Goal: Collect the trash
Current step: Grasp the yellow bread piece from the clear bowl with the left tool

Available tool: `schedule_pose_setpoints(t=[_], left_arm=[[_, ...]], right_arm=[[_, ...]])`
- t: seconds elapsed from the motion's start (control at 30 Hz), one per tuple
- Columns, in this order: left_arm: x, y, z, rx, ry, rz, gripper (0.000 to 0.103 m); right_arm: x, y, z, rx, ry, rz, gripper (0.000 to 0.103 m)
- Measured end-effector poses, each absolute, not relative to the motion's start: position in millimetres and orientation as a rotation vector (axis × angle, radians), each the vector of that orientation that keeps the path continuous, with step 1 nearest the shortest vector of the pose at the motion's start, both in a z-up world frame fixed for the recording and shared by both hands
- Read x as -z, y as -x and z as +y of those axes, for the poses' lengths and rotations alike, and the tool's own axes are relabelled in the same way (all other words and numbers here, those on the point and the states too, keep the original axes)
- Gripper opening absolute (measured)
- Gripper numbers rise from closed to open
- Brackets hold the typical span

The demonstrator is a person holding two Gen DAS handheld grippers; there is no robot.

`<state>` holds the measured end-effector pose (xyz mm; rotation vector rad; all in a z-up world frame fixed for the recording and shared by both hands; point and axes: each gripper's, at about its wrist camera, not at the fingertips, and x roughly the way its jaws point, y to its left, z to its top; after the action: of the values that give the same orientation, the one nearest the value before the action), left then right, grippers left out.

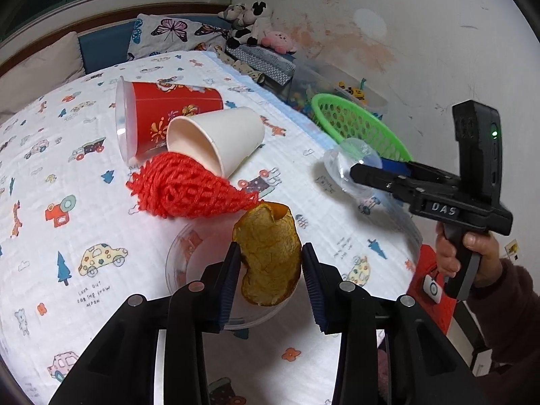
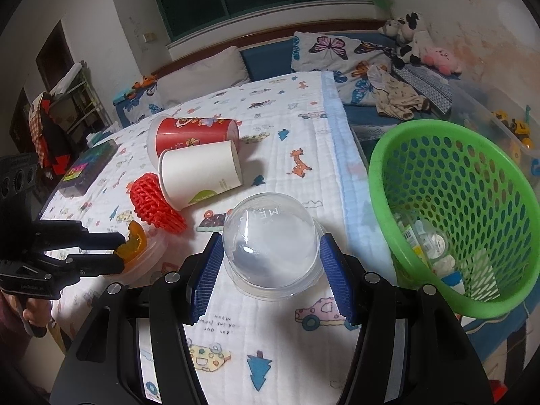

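My left gripper [image 1: 271, 270] is shut on an orange peel [image 1: 270, 256] and holds it over a clear flat lid [image 1: 182, 270] on the bed. My right gripper [image 2: 271, 270] is shut on a clear plastic dome lid [image 2: 271, 246], just left of the green basket [image 2: 381, 175], which holds several bits of trash. A red foam fruit net [image 1: 182, 192], a white paper cup [image 1: 219, 138] and a red paper cup [image 1: 168, 114] lie on their sides on the printed blanket. The right gripper with the dome also shows in the left wrist view [image 1: 354, 168].
The blanket's right edge [image 2: 341, 128] drops to a gap with the basket and a clear toy bin [image 2: 499, 125]. Pillows and plush toys [image 2: 411, 44] lie at the far end. A dark box [image 2: 91, 165] sits at the bed's left.
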<state>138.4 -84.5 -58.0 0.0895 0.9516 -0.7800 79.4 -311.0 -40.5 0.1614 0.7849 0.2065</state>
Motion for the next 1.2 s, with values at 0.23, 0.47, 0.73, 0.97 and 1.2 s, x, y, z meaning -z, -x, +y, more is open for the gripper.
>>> schedule_pose_setpoints(t=[0.23,0.47,0.73,0.97,1.2], left_arm=[[66,-135,-84,0.776,-0.118,0.967,0.037],[78,-135,-84,0.761,-0.131,0.997,0.038],[81,-135,-93,0.742,-0.183,0.989,0.043],[80,-135,-89,0.742,-0.164,0.991,0.041],[82,-135,-88,0.695,-0.165,0.986,0.052]], right_arm=[[41,-79,-310,-0.211,-0.162,0.788,0.059],[43,-79,-308,-0.216,-0.161,0.791,0.059],[43,-78,-308,-0.214,-0.165,0.794,0.059],[45,-77,-308,-0.210,-0.169,0.792,0.059],[44,-75,-311,-0.208,-0.176,0.788,0.059]])
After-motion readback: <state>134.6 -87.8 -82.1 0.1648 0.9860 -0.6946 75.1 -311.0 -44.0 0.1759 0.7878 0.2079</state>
